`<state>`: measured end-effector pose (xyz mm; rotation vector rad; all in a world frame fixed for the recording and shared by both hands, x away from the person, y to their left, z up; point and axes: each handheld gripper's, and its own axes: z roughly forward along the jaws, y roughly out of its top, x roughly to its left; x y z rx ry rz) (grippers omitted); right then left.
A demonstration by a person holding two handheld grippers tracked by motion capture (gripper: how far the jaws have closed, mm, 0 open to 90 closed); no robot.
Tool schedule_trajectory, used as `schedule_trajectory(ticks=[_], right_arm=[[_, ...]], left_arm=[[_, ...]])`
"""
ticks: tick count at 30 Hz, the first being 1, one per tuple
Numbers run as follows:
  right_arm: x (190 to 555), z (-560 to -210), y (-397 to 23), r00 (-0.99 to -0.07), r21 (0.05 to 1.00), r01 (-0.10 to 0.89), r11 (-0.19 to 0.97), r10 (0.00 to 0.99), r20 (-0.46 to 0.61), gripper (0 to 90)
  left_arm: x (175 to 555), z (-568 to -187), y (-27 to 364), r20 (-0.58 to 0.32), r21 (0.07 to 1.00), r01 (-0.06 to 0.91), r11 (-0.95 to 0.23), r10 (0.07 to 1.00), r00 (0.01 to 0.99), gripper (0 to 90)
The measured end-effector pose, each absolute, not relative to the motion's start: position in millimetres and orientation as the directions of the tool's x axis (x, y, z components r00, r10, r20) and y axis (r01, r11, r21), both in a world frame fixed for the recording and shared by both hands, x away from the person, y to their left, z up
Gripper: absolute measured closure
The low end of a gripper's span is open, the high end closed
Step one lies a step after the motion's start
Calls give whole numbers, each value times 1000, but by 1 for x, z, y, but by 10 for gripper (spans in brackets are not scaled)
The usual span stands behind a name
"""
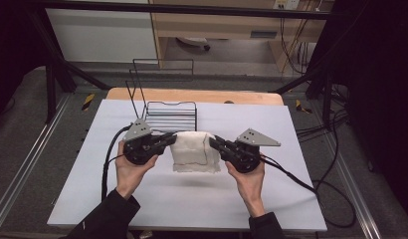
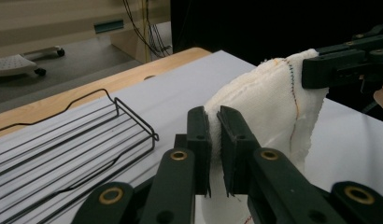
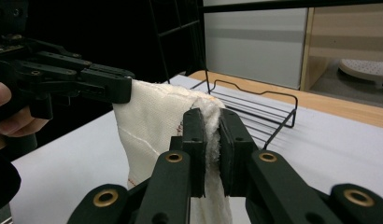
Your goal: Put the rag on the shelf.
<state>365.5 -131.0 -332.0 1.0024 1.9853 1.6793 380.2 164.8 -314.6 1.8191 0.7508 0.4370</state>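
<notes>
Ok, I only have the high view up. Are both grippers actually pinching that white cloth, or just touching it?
Observer: The left gripper has its jaws shut on a fold of the white cloth.
Operator: And the right?
Observer: The right gripper is clamped the same way on the cloth's other top corner.
Operator: Is the cloth off the table?
Observer: Its top edge is lifted; I cannot tell whether the lower edge touches the table.

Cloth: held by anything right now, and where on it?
Yes. The cloth is pinched at its top edge by both: left hand-held gripper at the left end, right hand-held gripper at the right end.
</notes>
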Motion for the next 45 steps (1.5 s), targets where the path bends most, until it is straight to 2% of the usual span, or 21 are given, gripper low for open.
schedule_trajectory(ticks=[16, 45], right_arm=[[380, -312, -115, -688, 971, 236, 29, 711, 146, 826], [407, -256, -86, -683, 993, 115, -7, 726, 84, 827]], left_arm=[[393, -295, 179, -41, 945, 252, -209, 690, 723, 829], [412, -240, 204, -17, 977, 167, -135, 729, 684, 831]])
